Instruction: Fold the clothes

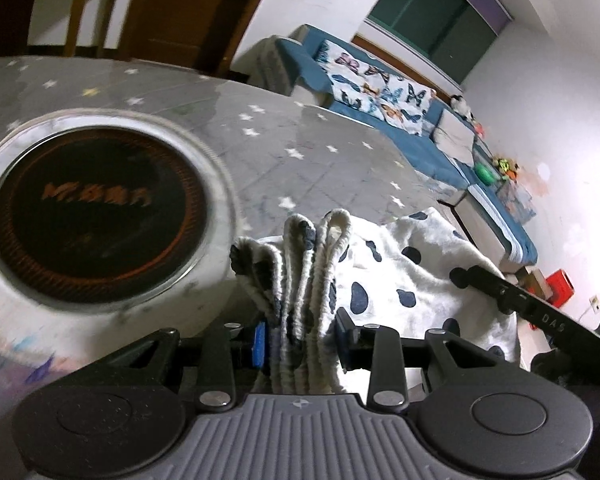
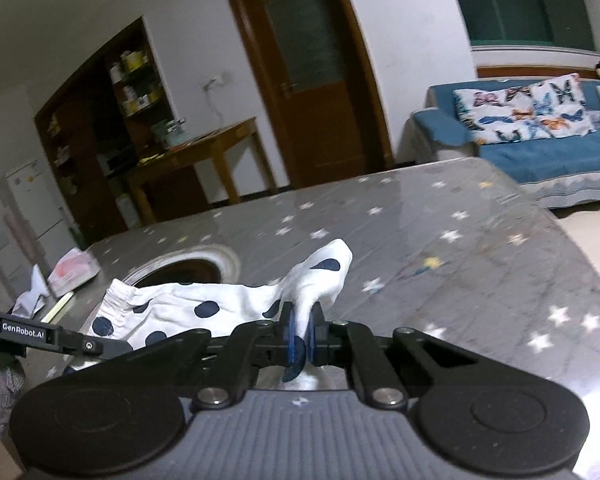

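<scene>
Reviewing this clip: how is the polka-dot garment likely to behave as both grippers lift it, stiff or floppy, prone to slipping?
Probably floppy: the polka-dot garment sags between the left gripper and right gripper. The elastic waistband bunches into ridges, so it likely holds well in the left jaws. The thin corner pinched on the right might slip more easily. It looks light.

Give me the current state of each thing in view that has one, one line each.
Left hand-held gripper: shut on the bunched elastic waistband.
Right hand-held gripper: shut on a corner of the fabric.
Polka-dot garment: held at both ends, not yet folded, partly over the table.
Round burner: no glow visible.
Door: closed.
</scene>
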A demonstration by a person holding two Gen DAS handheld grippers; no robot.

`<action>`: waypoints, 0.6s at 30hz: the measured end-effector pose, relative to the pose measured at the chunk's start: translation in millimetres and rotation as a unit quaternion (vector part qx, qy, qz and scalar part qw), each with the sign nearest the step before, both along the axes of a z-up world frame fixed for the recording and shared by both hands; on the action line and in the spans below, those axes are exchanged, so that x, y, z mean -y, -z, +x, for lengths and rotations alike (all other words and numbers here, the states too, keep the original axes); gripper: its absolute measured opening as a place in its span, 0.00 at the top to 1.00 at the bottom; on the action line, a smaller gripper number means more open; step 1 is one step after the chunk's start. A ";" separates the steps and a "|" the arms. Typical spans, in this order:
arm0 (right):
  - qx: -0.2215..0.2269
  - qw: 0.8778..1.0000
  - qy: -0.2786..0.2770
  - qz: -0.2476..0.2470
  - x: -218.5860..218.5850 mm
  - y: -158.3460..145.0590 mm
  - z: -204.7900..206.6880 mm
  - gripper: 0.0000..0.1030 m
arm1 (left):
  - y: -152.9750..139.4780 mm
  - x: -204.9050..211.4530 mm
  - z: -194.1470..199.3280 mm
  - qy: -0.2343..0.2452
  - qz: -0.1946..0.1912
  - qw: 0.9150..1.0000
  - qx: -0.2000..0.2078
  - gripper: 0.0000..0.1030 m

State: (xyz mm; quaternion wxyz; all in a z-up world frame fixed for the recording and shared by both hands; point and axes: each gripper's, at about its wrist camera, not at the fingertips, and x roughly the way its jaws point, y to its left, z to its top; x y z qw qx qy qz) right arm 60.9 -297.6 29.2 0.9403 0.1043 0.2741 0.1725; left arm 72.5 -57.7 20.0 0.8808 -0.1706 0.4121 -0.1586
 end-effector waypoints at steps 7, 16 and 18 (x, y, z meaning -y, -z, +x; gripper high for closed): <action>0.009 0.999 0.030 -0.014 21.4 -6.0 7.4 0.95 | -4.9 31.0 20.4 0.026 0.017 0.999 0.010 0.69; -0.007 0.999 0.050 -0.017 41.6 9.5 14.5 0.95 | -5.4 58.0 39.8 0.044 0.036 0.998 0.011 0.71; -0.009 0.999 0.051 -0.017 44.3 12.8 13.4 0.95 | -4.4 59.5 40.3 0.042 0.040 0.998 0.009 0.69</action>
